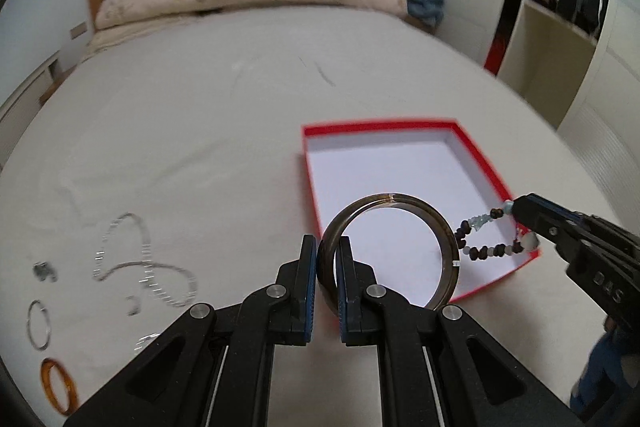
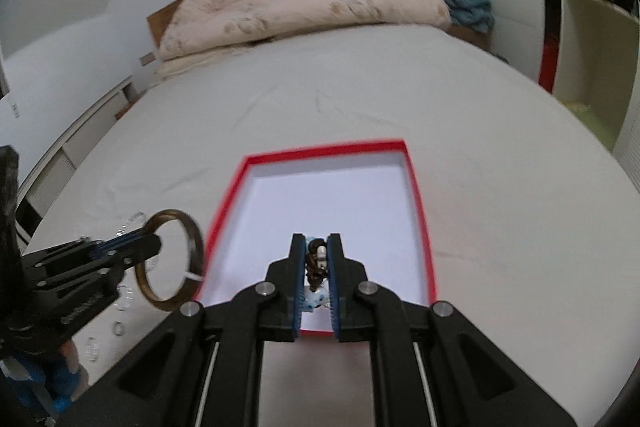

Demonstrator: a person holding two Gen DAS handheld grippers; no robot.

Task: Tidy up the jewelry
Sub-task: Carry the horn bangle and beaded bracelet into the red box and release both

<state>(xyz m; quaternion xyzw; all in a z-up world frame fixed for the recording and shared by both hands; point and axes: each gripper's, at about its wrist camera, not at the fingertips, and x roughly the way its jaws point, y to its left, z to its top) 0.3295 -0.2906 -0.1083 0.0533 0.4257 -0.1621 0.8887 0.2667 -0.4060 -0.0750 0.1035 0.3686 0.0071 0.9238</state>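
Red-rimmed box (image 2: 416,195) lies ahead of both your tools near the bed's (image 1: 200,131) foot edge: right gripper (image 2: 317,259), clamping the beaded bracelet (image 1: 486,233), overhangs its near end, while left gripper (image 1: 326,267), pinching the brown bangle (image 1: 448,247), approaches its left wall.

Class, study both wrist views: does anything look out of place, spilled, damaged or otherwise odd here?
Nothing looks damaged. Several pieces, a chain, a thin ring and an amber bangle, lie scattered on the bed, outside the empty red box. That fits unfinished sorting.
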